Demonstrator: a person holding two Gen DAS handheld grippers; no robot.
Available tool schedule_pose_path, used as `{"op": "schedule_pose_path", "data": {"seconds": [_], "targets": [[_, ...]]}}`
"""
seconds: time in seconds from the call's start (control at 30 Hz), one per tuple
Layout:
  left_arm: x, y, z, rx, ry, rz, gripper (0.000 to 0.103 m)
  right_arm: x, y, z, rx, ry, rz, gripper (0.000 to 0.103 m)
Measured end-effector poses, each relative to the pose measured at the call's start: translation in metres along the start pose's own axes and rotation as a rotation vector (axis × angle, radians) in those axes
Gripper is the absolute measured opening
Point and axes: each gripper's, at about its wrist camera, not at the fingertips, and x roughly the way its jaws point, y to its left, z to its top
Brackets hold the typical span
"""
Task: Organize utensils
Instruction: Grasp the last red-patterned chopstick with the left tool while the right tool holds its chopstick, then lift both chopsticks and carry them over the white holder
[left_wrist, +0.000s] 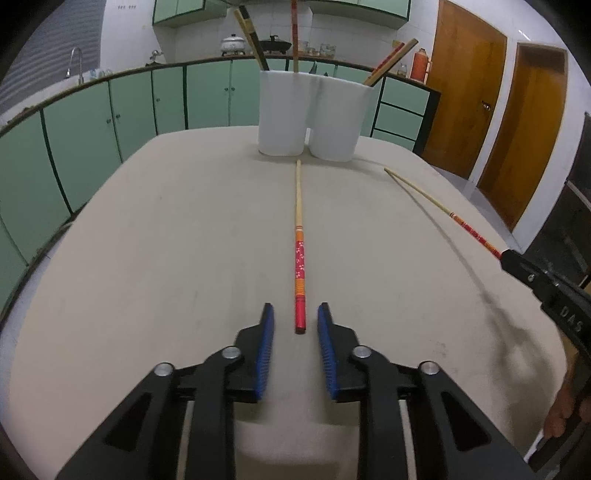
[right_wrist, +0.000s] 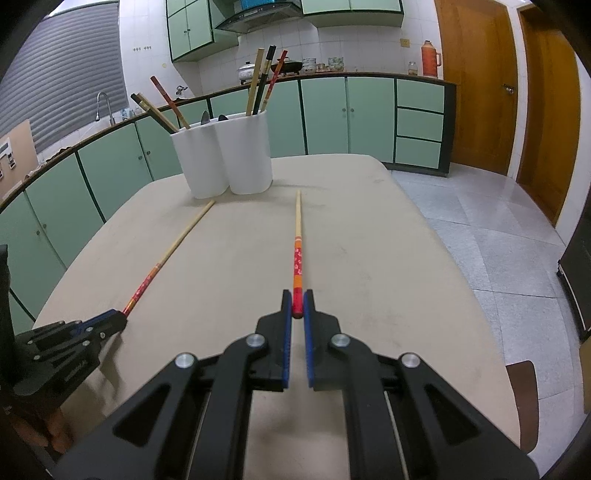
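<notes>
Two long chopsticks with red and orange patterned handles lie on the beige table. In the left wrist view my left gripper (left_wrist: 295, 314) is open, its blue pads on either side of the red end of one chopstick (left_wrist: 298, 236), apart from it. In the right wrist view my right gripper (right_wrist: 297, 300) is shut on the red end of the other chopstick (right_wrist: 297, 243). That chopstick also shows in the left wrist view (left_wrist: 436, 203). The left chopstick also shows in the right wrist view (right_wrist: 173, 247). A white double utensil holder (left_wrist: 308, 114) (right_wrist: 225, 155) stands at the table's far end with several chopsticks in it.
The beige table (left_wrist: 166, 240) ends in rounded edges on all sides. Green cabinets (left_wrist: 92, 122) line the far wall. Wooden doors (right_wrist: 480, 81) stand at the right. A tiled floor (right_wrist: 480, 229) lies right of the table.
</notes>
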Motion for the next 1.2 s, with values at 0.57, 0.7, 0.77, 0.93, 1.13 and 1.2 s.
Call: {"op": "schedule_pose_path", "data": {"seconds": [0.57,0.7,0.77,0.93,1.13,1.2], "targets": [[-0.090,-0.014,0.057,0.090,-0.226,0.017,0.006,-0.038,-0.001,0.045,-0.030,-0.112,0.004,0.005],[-0.106,-0.012,0.078,0.082,-0.277,0.002,0.006,-0.053,-0.003,0.074,-0.031,-0.150,0.027,0.005],[-0.113,-0.012,0.089,0.083,-0.302,-0.003,0.006,-0.058,-0.003,0.089,-0.028,-0.156,0.038,0.005],[-0.120,-0.010,0.114,0.089,-0.347,-0.019,0.005,-0.063,-0.002,0.125,-0.021,-0.138,0.091,0.005],[-0.118,-0.007,0.138,0.100,-0.354,-0.044,0.005,-0.059,0.005,0.167,-0.046,-0.070,0.169,0.005],[-0.119,-0.006,0.146,0.108,-0.355,-0.053,0.005,-0.060,0.008,0.182,-0.062,-0.059,0.188,0.005]]}}
